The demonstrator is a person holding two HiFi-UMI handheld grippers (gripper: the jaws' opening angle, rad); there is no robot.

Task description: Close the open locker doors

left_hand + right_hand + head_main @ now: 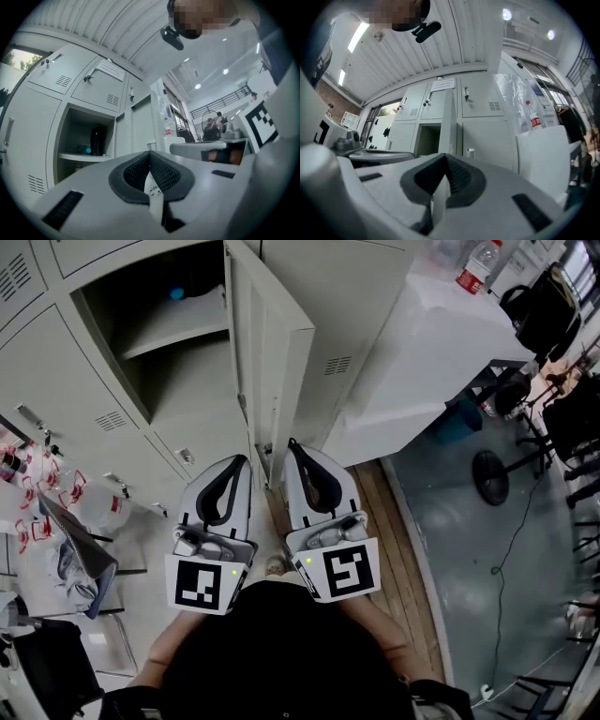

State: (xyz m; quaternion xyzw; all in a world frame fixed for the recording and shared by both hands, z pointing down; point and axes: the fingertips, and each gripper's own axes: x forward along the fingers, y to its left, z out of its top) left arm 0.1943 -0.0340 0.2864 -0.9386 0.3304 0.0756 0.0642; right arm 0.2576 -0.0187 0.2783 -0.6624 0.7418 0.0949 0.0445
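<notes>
Both my left gripper (244, 463) and right gripper (292, 446) were closed, holding nothing. I noted them side by side near the open locker door (277, 352).

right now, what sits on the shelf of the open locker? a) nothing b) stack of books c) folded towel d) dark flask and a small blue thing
d: the left gripper view shows a dark flask beside a small blue thing on that shelf.
</notes>
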